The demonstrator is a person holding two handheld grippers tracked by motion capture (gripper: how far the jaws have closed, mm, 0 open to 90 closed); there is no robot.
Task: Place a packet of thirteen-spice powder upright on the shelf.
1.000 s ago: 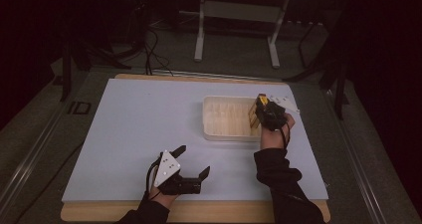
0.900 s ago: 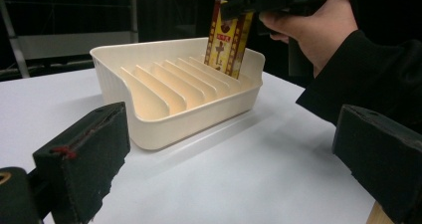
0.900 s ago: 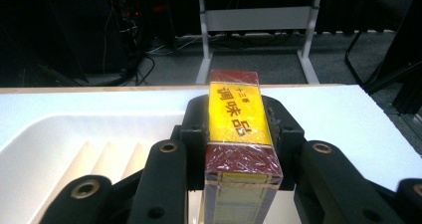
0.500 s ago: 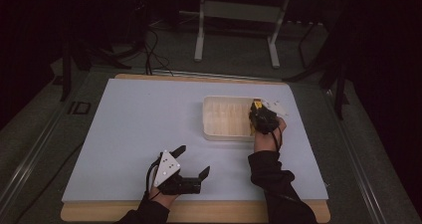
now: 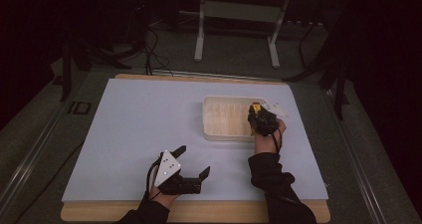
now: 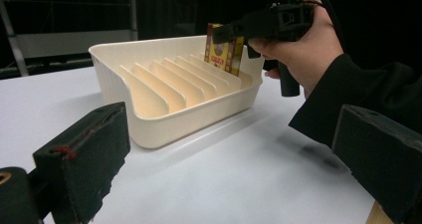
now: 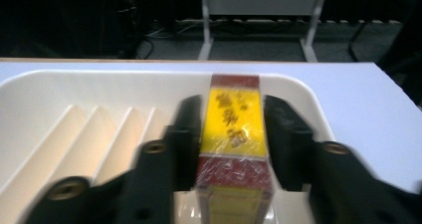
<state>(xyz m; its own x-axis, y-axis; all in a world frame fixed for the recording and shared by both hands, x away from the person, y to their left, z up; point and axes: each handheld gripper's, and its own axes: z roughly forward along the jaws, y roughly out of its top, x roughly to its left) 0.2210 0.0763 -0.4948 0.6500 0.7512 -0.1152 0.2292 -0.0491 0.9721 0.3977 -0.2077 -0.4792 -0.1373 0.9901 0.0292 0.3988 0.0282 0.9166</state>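
A cream slotted rack (image 5: 219, 99) lies on the white table sheet. A yellow and red wrapped box (image 5: 256, 106) stands upright in its right-end slot (image 6: 224, 55). My right gripper (image 5: 257, 111) reaches over that end with the box (image 7: 231, 119) between its jaws. The jaws have just been opening, and the pads stand a hair off the box's sides. My left gripper (image 5: 194, 159) rests near the front edge of the table, open wide with nothing between its pads (image 6: 82, 154).
The rack's (image 6: 164, 129) other slots, to the left of the box, hold nothing. A metal stand (image 5: 239, 15) and cables sit on the dark floor beyond the table. The wooden table edge (image 5: 199, 211) runs along the front.
My right hand has sunk a little and set the box down into the rack's right end. The left hand has stayed where it was.
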